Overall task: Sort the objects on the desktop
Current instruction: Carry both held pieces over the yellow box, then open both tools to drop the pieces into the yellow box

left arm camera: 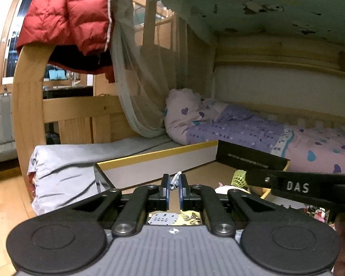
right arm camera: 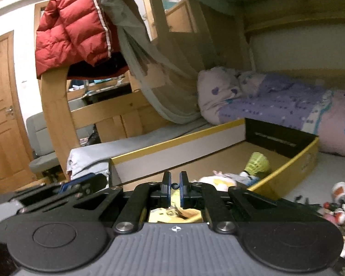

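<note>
Left hand-held gripper (left arm camera: 174,182) pinching small grey clip (left arm camera: 175,180); right hand-held gripper (right arm camera: 175,185) pinching small dark hook (right arm camera: 175,185).

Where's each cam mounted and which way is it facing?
Left wrist: on left gripper, facing the bed over the yellow-rimmed box; jaws pinch a small grey piece; right gripper crosses at right.
Right wrist: on right gripper, same heading; left gripper at left.
Shared: box, red jacket, pillow.
</note>
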The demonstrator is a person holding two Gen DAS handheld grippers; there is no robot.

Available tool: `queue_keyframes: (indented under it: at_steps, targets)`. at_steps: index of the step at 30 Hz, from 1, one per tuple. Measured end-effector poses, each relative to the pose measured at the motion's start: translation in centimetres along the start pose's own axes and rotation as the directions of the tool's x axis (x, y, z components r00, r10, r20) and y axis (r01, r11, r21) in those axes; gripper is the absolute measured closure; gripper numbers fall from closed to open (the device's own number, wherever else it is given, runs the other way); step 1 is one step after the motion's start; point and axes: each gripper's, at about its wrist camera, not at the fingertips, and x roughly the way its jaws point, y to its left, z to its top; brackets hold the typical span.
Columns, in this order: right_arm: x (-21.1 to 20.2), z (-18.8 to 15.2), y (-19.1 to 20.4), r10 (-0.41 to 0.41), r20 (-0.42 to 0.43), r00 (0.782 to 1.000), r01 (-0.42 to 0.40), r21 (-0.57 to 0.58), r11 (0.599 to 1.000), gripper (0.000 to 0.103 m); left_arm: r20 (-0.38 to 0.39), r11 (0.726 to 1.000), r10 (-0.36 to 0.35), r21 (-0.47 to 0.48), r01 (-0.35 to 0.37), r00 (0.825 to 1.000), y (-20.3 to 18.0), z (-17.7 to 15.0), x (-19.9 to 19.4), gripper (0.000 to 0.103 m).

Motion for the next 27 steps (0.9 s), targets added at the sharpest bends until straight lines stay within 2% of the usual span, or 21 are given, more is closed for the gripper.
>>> queue_keyframes:
  at_steps: [3,7,13,16,21,23,24,25,26,27]
  targets:
    - [1.8,0.3,0.2,0.012,-0.017,1.000,-0.012,0.014,1.000,0.094,-0.013,1.000,0.008,-0.002,-0.008,1.000,0.8,0.3,1.1,0.095]
    - [3.9,-0.2,0.1,0.015,-0.053,0.998,-0.013,0.032,0.999,0.095,-0.074,1.000,-0.019,0.002,0.019,0.997,0.4,-0.4,2.0,0.095]
    - [7.0,-1.7,-0.1,0.046,-0.116,0.992,-0.034,0.100,0.994,0.095,-0.179,1.000,-0.014,-0.003,0.013,0.984,-0.2,-2.0,3.5,0.095]
    - [7.9,-2.3,0.0,0.075,-0.138,0.988,-0.059,0.116,0.992,0.095,-0.205,1.000,0.010,0.011,-0.008,0.979,0.0,-2.6,4.3,0.095]
    - [8.6,-2.7,0.3,0.105,-0.160,0.982,-0.089,0.105,0.991,0.094,-0.240,0.999,0.027,-0.018,-0.032,0.970,0.9,-3.0,5.3,0.095]
    - [8.9,-2.8,0.2,0.114,-0.170,0.979,-0.097,0.108,0.989,0.090,-0.229,0.999,0.029,-0.017,-0.034,0.973,0.9,-3.1,5.3,0.089]
    - [9.1,-2.9,0.2,0.110,-0.176,0.978,-0.091,0.110,0.990,0.081,-0.218,0.999,0.025,-0.019,-0.029,0.976,0.9,-3.1,5.3,0.069]
    - [9.2,-2.9,0.1,0.107,-0.180,0.978,-0.087,0.113,0.990,0.059,-0.208,0.999,0.027,-0.020,-0.032,0.978,0.9,-3.1,5.2,0.049]
    - [9.2,-3.0,0.0,0.104,-0.176,0.979,-0.084,0.117,0.990,0.050,-0.197,0.999,0.032,-0.012,-0.035,0.980,0.8,-3.1,5.0,0.044]
    - [9.0,-3.0,-0.1,0.108,-0.157,0.982,-0.088,0.124,0.988,0.050,-0.184,1.000,0.030,0.000,-0.031,0.982,0.7,-3.0,4.9,0.042]
